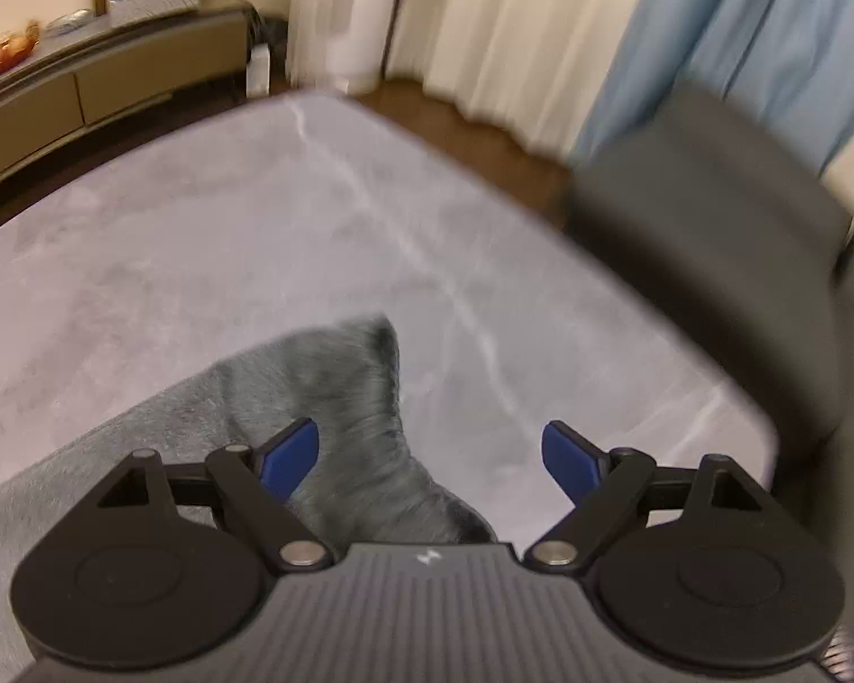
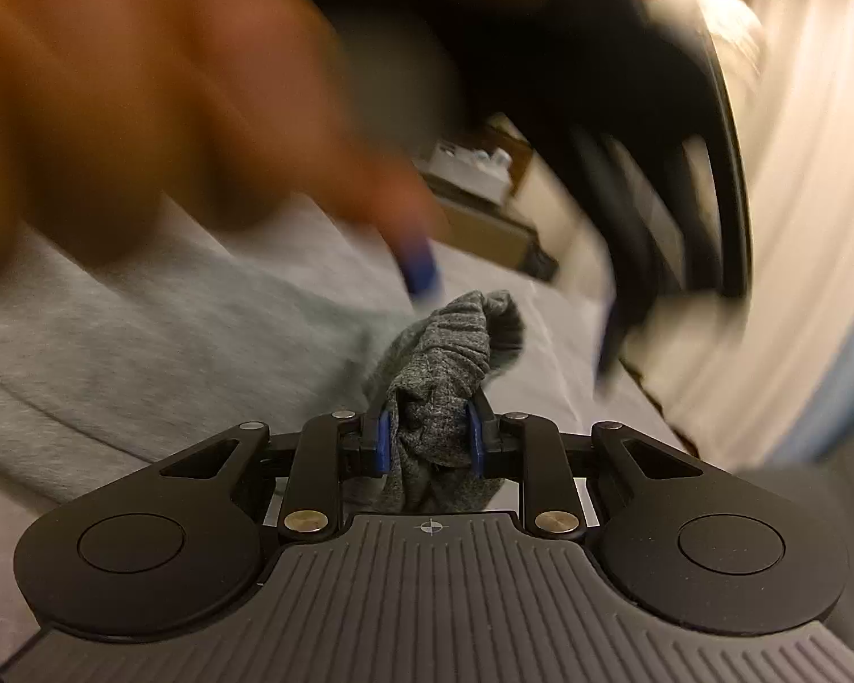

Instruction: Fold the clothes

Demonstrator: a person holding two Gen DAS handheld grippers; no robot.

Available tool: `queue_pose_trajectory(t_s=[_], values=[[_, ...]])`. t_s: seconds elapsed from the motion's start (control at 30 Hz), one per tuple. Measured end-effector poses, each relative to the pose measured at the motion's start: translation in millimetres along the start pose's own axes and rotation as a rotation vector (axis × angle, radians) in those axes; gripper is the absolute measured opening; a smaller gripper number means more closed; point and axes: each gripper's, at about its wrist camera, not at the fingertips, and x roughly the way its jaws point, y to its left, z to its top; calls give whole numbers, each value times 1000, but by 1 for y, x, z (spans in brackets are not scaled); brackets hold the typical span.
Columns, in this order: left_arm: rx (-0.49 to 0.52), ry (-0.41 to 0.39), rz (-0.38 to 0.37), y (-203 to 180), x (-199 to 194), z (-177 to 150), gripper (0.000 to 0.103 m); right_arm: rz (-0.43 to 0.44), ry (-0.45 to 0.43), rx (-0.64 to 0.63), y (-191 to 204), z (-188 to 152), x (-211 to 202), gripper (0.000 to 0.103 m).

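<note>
In the left wrist view a dark grey knit garment (image 1: 336,398) lies on a pale grey bed cover (image 1: 199,239). My left gripper (image 1: 430,464) hovers open above its edge, and the blue pads (image 1: 290,464) touch nothing. In the right wrist view my right gripper (image 2: 430,435) is shut on a bunched fold of the grey knit cloth (image 2: 455,336), which sticks out past the pads. A paler grey stretch of fabric (image 2: 171,313) spreads to the left. A blurred hand (image 2: 142,85) holding the other gripper, its blue fingertip (image 2: 418,267) showing, fills the top of that view.
A dark grey upholstered seat (image 1: 711,227) stands off the bed's far right corner. Beyond the bed are wood floor (image 1: 484,125), white curtains (image 1: 484,28), a blue curtain (image 1: 740,28) and a low cabinet (image 1: 85,79) with boxes on top.
</note>
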Motion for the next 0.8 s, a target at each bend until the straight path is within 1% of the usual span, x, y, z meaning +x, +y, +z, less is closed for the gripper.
queue_pose_trajectory(t_s=[0.03,0.07,0.1,0.13,0.17,0.2,0.23,0.27,0.33,0.37,0.4,0.43,0.47,0.5,0.57,0.67,0.73,0.77,0.8], values=[[21,6,77,2,10,-3,71,15,-13,-9,3,2,-3,25],[8,4,149,6,15,-7,44,33,-28,-11,4,3,-6,25],[-52,-19,152,19,10,-14,32,56,-45,-2,4,5,-11,28],[-124,-50,127,35,0,-22,27,82,-63,8,3,7,-16,33],[-197,-81,102,50,-9,-30,24,110,-86,24,1,9,-23,52],[-267,-115,87,69,-23,-41,24,140,-111,46,0,12,-31,65],[-325,-139,86,86,-34,-56,24,183,-135,74,-3,14,-40,67],[-379,-158,88,103,-45,-71,26,233,-145,116,-7,17,-46,67],[-445,-147,104,132,-54,-100,28,327,-139,224,-17,23,-55,66],[-461,-131,108,142,-55,-112,32,361,-128,287,-23,25,-57,66],[-475,-114,105,149,-55,-122,38,372,-114,342,-28,27,-56,66],[-491,-113,102,155,-56,-127,42,369,-97,395,-34,27,-54,66],[-508,-134,99,156,-60,-131,51,351,-76,441,-39,27,-51,66],[-518,-164,96,156,-63,-130,56,321,-47,478,-44,25,-47,67],[-511,-224,90,151,-72,-122,60,268,21,550,-52,19,-39,67],[-426,-221,51,130,-70,-100,74,239,136,640,-61,3,-19,67],[-371,-127,75,117,-50,-91,75,257,182,663,-62,-8,-8,64],[-359,-86,97,114,-37,-90,75,270,197,670,-61,-13,-3,60],[-355,-57,121,113,-23,-90,73,278,202,672,-60,-16,0,48]])
